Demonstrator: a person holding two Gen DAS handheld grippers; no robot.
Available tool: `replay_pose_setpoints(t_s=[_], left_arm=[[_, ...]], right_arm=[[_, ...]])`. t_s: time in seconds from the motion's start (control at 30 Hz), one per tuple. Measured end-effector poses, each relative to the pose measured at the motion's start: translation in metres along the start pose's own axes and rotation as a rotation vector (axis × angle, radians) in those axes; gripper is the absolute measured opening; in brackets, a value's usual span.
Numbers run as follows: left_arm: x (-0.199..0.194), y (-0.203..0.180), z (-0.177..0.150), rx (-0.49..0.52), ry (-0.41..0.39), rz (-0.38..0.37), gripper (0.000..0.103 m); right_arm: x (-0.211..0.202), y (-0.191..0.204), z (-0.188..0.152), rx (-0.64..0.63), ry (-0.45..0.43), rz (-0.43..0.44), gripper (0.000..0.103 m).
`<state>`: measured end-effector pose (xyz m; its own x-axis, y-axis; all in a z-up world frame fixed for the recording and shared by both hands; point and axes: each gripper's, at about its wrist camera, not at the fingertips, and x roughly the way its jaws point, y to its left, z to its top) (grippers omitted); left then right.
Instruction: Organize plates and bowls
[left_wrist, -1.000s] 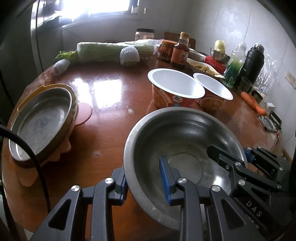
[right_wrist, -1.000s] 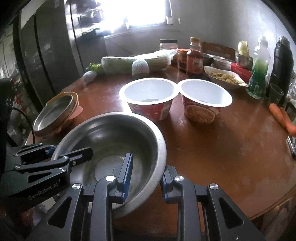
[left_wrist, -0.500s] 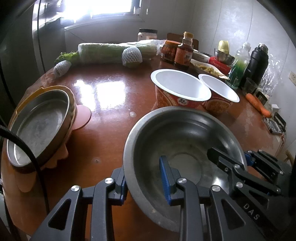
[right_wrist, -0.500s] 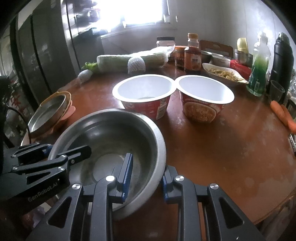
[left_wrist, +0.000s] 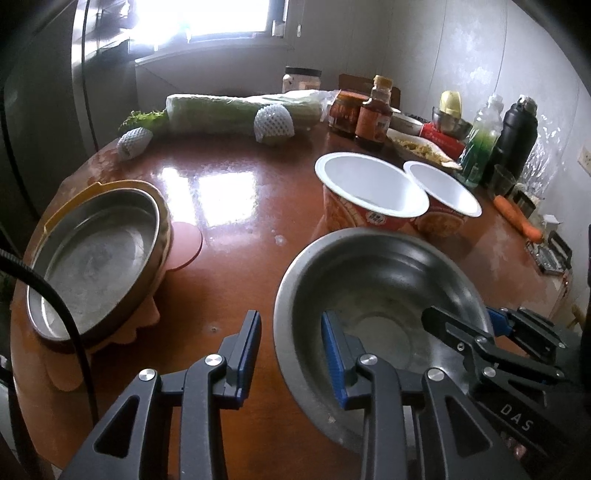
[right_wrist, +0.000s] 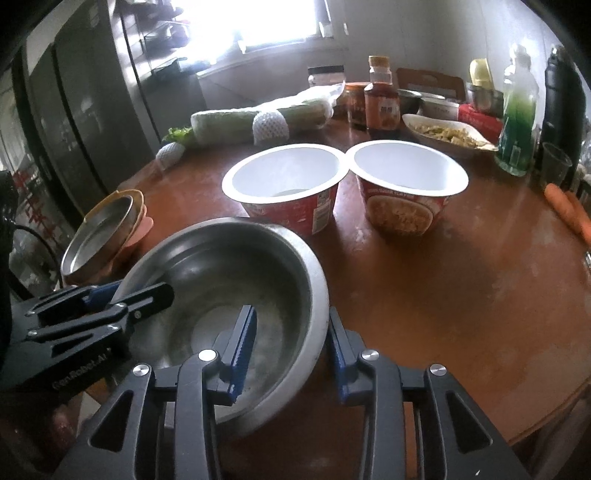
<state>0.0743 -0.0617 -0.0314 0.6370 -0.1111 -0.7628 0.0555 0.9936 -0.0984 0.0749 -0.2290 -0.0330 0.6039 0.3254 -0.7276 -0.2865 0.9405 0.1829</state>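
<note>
Left wrist view showed my left gripper (left_wrist: 290, 354) straddling the near-left rim of the steel bowl (left_wrist: 373, 291), one finger outside on the table side, the other inside the bowl. Its jaws had just been opening, and a clear gap stood between each pad and the rim, so I was no longer pinching it. From the right wrist view my right gripper (right_wrist: 291, 343) did the same at the near-right rim of the steel bowl (right_wrist: 225, 295): jaws just opened a narrow way, rim between them, pads off the metal. The bowl sat flat on the brown round table (right_wrist: 461, 295), near edge, just in front of two empty noodle cups (right_wrist: 284, 184) standing side by side. Far to the left lay a steel plate (left_wrist: 92, 258) stacked on yellow and orange plates.

I judged the step in hand to be letting go of the bowl after setting it down. The next move called for drawing both grippers back and up, clear of the rim without nudging it, then choosing the next piece, perhaps the cups or the plate stack
</note>
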Motion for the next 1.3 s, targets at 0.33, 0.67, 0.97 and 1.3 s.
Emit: replay_pose_setpoints(t_s=[0.33,0.67,0.97,1.3], left_arm=[[-0.020,0.001,0.017,0.006,-0.052,-0.021,0.041],[-0.009,-0.005,0.055,0.027,-0.069,-0.041,0.043],[0.027,-0.005,0.098,0.011,-0.010,-0.101,0.043],[0.057,-0.010,0.117,0.006,0.026,-0.086,0.043]], right_arm=[[-0.023,-0.012,0.011,0.070,-0.062,0.071,0.059],[-0.018,-0.025,0.036,0.159,-0.074,0.094,0.060],[0.009,-0.039,0.064,0.247,-0.055,0.094,0.060],[0.034,-0.044,0.077,0.247,-0.023,0.076,0.060]])
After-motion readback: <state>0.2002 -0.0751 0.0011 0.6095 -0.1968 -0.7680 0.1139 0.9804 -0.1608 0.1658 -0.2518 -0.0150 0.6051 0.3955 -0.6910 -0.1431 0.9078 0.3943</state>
